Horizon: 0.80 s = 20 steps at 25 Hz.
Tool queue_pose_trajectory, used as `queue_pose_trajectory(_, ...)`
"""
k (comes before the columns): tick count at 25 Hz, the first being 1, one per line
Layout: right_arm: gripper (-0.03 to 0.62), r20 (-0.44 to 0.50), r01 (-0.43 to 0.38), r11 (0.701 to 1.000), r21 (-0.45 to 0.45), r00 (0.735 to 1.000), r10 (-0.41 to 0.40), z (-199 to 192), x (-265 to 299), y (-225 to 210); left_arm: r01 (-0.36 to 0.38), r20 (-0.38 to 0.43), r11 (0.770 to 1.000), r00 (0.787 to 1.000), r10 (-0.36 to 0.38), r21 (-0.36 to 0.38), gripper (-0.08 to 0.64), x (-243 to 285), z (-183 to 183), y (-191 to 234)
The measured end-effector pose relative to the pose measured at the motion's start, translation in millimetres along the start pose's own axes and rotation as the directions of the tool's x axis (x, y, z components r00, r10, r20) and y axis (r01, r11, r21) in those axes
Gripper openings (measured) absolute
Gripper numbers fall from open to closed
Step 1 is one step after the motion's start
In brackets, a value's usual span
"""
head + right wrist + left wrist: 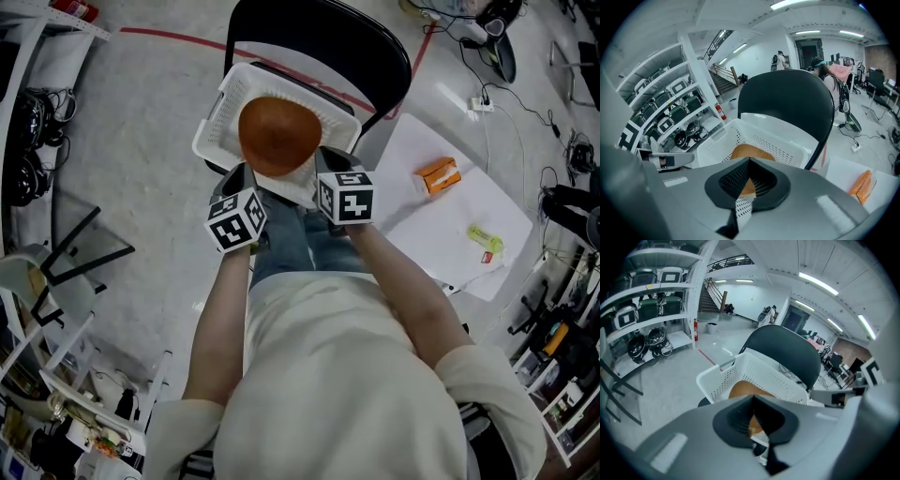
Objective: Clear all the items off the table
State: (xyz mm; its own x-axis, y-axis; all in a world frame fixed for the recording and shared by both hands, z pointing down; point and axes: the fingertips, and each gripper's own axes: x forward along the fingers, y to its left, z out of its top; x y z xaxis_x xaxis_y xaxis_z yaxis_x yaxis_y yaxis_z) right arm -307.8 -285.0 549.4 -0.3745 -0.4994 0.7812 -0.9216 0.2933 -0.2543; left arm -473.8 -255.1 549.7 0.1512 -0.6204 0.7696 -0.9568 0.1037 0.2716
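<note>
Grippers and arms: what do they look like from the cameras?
The left gripper and right gripper have smooth grey bodies and black, ribbed jaws. Each carries a white cube printed with black square markers. The person wears a cream top, sleeves ending near the elbows.

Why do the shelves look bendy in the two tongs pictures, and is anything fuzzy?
Left gripper view and right gripper view: wide lenses bend the shelves and blacken the corners, and the left tongs and right tongs up close look fuzzy. Head view: hardly any bending, light is even, the white basket and brown bowl look sharp.
</note>
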Motion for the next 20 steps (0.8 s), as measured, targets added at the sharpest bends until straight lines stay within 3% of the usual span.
queue_pose_trajectory(20,-0.002,0.041,-0.064,0.994,-0.087,0.997,0.068,-1,-50,3,0.022,0.065,0.999,0.998,-0.024,0.030,0.008,-38,1,-46)
